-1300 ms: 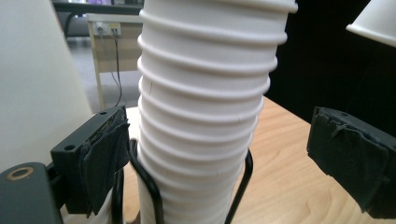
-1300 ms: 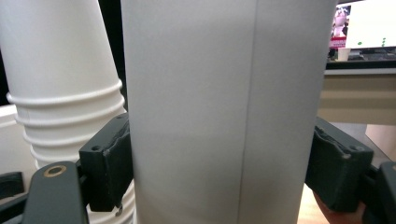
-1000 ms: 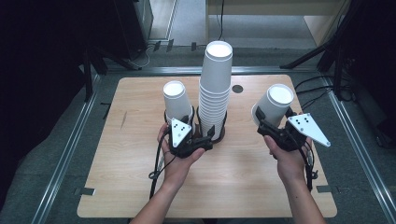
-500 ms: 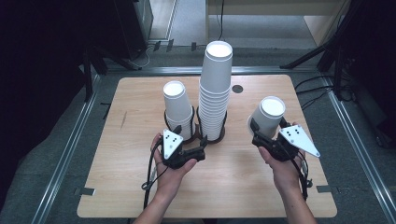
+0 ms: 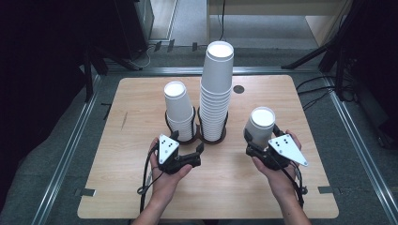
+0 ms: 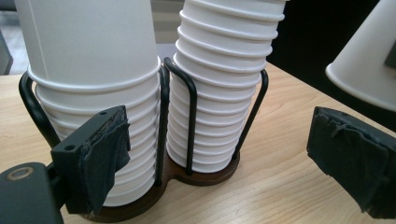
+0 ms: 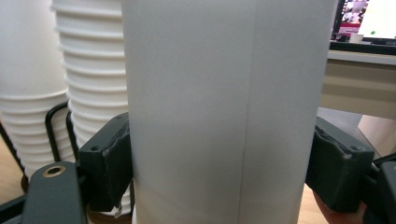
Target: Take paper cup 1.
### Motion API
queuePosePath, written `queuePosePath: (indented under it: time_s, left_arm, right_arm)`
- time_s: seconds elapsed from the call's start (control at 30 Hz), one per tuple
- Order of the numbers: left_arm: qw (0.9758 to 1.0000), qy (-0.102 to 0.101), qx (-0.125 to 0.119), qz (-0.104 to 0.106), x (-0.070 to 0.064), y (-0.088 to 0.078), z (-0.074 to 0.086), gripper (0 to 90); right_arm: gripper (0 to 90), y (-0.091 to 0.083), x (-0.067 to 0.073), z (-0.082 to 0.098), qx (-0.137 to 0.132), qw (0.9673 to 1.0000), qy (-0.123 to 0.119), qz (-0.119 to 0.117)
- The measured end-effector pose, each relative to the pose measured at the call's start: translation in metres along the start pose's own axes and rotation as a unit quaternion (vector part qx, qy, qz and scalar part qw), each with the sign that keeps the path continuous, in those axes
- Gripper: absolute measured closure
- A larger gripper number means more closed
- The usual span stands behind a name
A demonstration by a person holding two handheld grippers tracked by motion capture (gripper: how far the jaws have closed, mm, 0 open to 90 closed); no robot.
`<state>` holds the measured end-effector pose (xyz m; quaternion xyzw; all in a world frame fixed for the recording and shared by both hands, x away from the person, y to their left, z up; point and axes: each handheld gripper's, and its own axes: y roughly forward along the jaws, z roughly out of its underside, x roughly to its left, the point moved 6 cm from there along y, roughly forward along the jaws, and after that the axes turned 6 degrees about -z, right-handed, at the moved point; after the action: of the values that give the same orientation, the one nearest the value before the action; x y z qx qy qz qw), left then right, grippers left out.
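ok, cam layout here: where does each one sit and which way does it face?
High view: above the person's side, looking forward and down at the table; forearms, left gripper, right gripper.
Left gripper view: on the left gripper, facing the cup holder; open pads.
Right gripper view: on the right gripper, shut on a paper cup.
Shared: both cup stacks.

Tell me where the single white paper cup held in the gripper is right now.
In the high view the single white paper cup sits upside down in the right gripper, over the table's right half, right of the tall stack of white cups in the black wire holder.
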<state>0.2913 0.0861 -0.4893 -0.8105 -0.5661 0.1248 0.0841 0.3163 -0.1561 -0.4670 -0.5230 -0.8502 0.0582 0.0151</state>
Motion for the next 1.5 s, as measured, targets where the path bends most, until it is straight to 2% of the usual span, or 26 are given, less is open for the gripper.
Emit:
queuePosePath:
  time_s: [0.03, 0.07, 0.1, 0.2, 0.47, 0.63, 0.7, 0.8, 0.83, 0.87, 0.93, 0.97, 1.07, 1.1, 1.13, 1.17, 1.2, 1.23, 1.27, 1.3, 1.33, 1.37, 1.47, 1.5]
  left_arm:
    - [1.0, 0.004, -0.001, 0.003, -0.001, -0.001, -0.001, 6.3]
    - [1.0, 0.004, -0.001, 0.003, -0.001, -0.001, -0.001, 6.3]
    - [0.9999, 0.006, -0.001, 0.011, -0.003, -0.001, -0.001, 6.3]
    - [0.9997, 0.01, 0.001, 0.022, -0.006, -0.002, -0.002, 6.3]
    - [0.999, 0.005, -0.004, 0.044, -0.01, -0.005, -0.006, 6.3]
    - [0.9985, 0.002, 0.003, 0.055, -0.01, -0.004, -0.007, 6.3]
    - [0.9983, 0.0, 0.004, 0.058, -0.01, -0.004, -0.008, 6.3]
    - [0.9972, 0.002, 0.007, 0.074, -0.013, -0.005, -0.01, 6.3]
    - [0.9972, 0.002, 0.007, 0.074, -0.013, -0.005, -0.01, 6.3]
    - [0.9969, 0.003, 0.007, 0.078, -0.014, -0.006, -0.011, 6.3]
    - [0.9966, 0.003, 0.007, 0.083, -0.015, -0.006, -0.011, 6.3]
    - [0.9966, 0.003, 0.007, 0.083, -0.015, -0.006, -0.011, 6.3]
    - [0.9961, 0.002, 0.009, 0.087, -0.015, -0.007, -0.012, 6.3]
    - [0.9961, 0.003, 0.009, 0.087, -0.015, -0.007, -0.012, 6.3]
    - [0.9961, 0.003, 0.009, 0.087, -0.015, -0.007, -0.012, 6.3]
    - [0.9961, 0.004, 0.009, 0.087, -0.015, -0.007, -0.013, 6.3]
    - [0.9961, 0.004, 0.009, 0.088, -0.016, -0.007, -0.013, 6.3]
    - [0.9961, 0.004, 0.009, 0.088, -0.016, -0.007, -0.013, 6.3]
    - [0.9959, 0.004, 0.009, 0.089, -0.016, -0.007, -0.013, 6.3]
    - [0.9958, 0.007, 0.01, 0.091, -0.017, -0.007, -0.013, 6.3]
    - [0.9958, 0.007, 0.01, 0.091, -0.017, -0.007, -0.013, 6.3]
    - [0.9956, 0.006, 0.011, 0.093, -0.017, -0.007, -0.013, 6.3]
    - [0.9953, 0.006, 0.013, 0.096, -0.018, -0.006, -0.013, 6.3]
    - [0.9951, 0.006, 0.014, 0.097, -0.018, -0.006, -0.012, 6.3]
  right_arm:
    - [18.7, 0.001, 0.004, 0.003, 0.002, 0.9999, -0.015, -0.001]
    - [18.7, 0.001, 0.004, 0.003, 0.002, 0.9999, -0.015, -0.001]
    - [18.7, 0.001, 0.009, 0.004, 0.003, 0.9994, -0.033, -0.003]
    - [18.7, 0.001, 0.015, 0.005, 0.002, 0.9977, -0.067, -0.008]
    - [18.5, 0.002, 0.024, 0.015, 0.019, 0.9943, -0.104, -0.018]
    - [18.5, 0.004, 0.034, 0.021, 0.023, 0.9879, -0.151, -0.024]
    - [18.5, 0.005, 0.036, 0.021, 0.023, 0.9868, -0.158, -0.025]
    - [18.6, 0.006, 0.042, 0.026, 0.027, 0.9805, -0.193, -0.023]
    - [18.6, 0.006, 0.042, 0.026, 0.027, 0.9805, -0.193, -0.023]
    - [18.6, 0.007, 0.045, 0.029, 0.028, 0.9746, -0.221, -0.021]
    - [18.6, 0.008, 0.048, 0.031, 0.03, 0.9724, -0.231, -0.02]
    - [18.6, 0.008, 0.048, 0.031, 0.03, 0.9724, -0.231, -0.02]
    - [18.6, 0.008, 0.052, 0.033, 0.03, 0.9665, -0.254, -0.02]
    - [18.7, 0.008, 0.053, 0.034, 0.029, 0.9651, -0.26, -0.018]
    - [18.7, 0.008, 0.053, 0.034, 0.029, 0.9651, -0.26, -0.018]
    - [18.6, 0.009, 0.053, 0.035, 0.03, 0.9608, -0.275, -0.015]
    - [18.6, 0.008, 0.054, 0.036, 0.031, 0.9594, -0.28, -0.015]
    - [18.6, 0.008, 0.054, 0.036, 0.031, 0.9594, -0.28, -0.015]
    - [18.7, 0.008, 0.054, 0.037, 0.031, 0.9579, -0.285, -0.014]
    - [18.6, 0.008, 0.055, 0.038, 0.031, 0.9551, -0.295, -0.012]
    - [18.6, 0.008, 0.055, 0.038, 0.031, 0.9551, -0.295, -0.012]
    - [18.6, 0.009, 0.057, 0.039, 0.03, 0.9503, -0.31, -0.01]
    - [18.7, 0.009, 0.059, 0.04, 0.031, 0.9467, -0.32, -0.01]
    - [18.6, 0.009, 0.059, 0.041, 0.031, 0.9438, -0.329, -0.009]
